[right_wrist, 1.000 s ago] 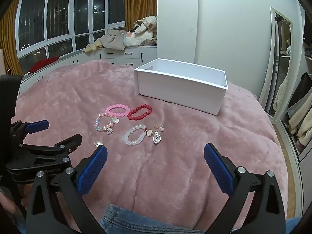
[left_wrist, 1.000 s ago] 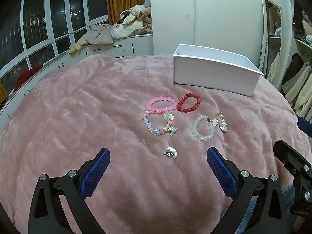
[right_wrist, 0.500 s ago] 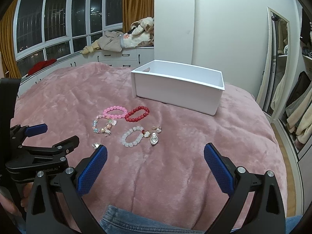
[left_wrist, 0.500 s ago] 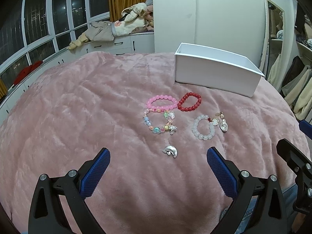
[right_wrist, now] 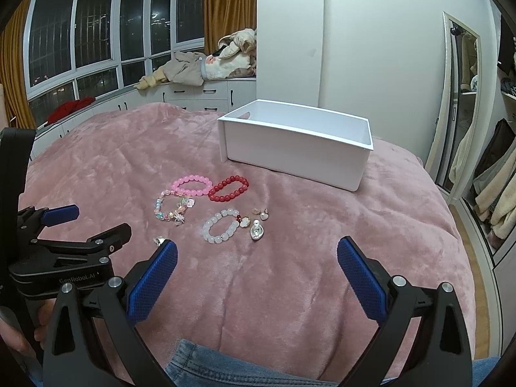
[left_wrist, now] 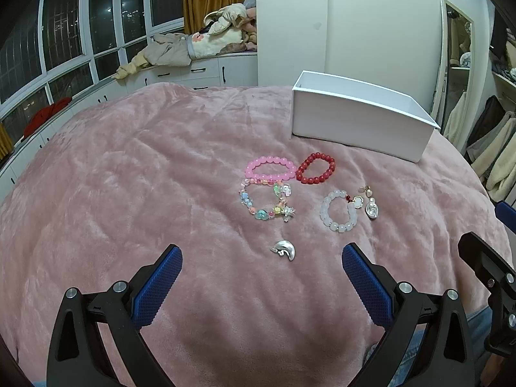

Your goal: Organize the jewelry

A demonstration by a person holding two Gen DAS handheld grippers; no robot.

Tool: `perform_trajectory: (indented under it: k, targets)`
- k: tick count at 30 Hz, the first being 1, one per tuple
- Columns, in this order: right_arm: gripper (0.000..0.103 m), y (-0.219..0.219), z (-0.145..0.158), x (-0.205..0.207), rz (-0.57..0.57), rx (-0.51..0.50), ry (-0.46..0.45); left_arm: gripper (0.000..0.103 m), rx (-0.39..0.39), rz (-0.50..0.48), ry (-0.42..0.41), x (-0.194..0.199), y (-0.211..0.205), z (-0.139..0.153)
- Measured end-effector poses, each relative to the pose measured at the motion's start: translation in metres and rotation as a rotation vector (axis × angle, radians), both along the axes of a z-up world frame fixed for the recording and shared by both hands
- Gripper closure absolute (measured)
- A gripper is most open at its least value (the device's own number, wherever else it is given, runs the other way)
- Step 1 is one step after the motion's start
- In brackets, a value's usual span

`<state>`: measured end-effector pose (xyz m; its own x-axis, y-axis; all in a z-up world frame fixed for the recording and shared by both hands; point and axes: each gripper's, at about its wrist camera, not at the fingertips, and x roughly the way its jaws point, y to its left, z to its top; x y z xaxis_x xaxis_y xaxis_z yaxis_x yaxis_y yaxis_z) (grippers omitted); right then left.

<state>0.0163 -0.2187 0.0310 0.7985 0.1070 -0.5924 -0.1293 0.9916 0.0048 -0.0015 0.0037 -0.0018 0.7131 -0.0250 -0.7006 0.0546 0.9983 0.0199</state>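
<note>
On the pink blanket lie a pink bead bracelet [left_wrist: 271, 167], a red bead bracelet [left_wrist: 316, 168], a multicolour charm bracelet [left_wrist: 265, 202], a white bead bracelet [left_wrist: 338, 215], small earrings [left_wrist: 371, 203] and a silver moon-shaped charm [left_wrist: 283, 249]. An open white box [left_wrist: 361, 119] stands behind them. My left gripper [left_wrist: 261, 261] is open and empty, just short of the silver charm. My right gripper [right_wrist: 257, 253] is open and empty, near the white bracelet [right_wrist: 222, 230] and the earrings [right_wrist: 258, 225]. The box [right_wrist: 295, 148] looks empty in the right wrist view.
The blanket [left_wrist: 145, 177] covers a bed. A window bench with piled clothes [left_wrist: 200, 42] runs behind it on the left. A mirror and hanging coats [right_wrist: 496, 174] stand on the right. My left gripper's body [right_wrist: 64, 251] shows at the left of the right wrist view.
Both views have shifted slightly, and the jewelry sits a little nearer the right gripper. Both grippers stay open and nothing on the blanket has moved.
</note>
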Motion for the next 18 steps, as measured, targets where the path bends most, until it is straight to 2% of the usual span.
perform_trajectory:
  k: [9,18]
  targets:
    - [0.005,0.0013,0.0004,0.0001,0.003,0.003,-0.002,0.003,0.019,0.003,-0.045,-0.0077,-0.0033,0.0070]
    - [0.005,0.0008,0.0002,-0.0004,0.002,0.003,-0.003,0.003,0.033,-0.003,-0.041,-0.0071,-0.0043,0.0078]
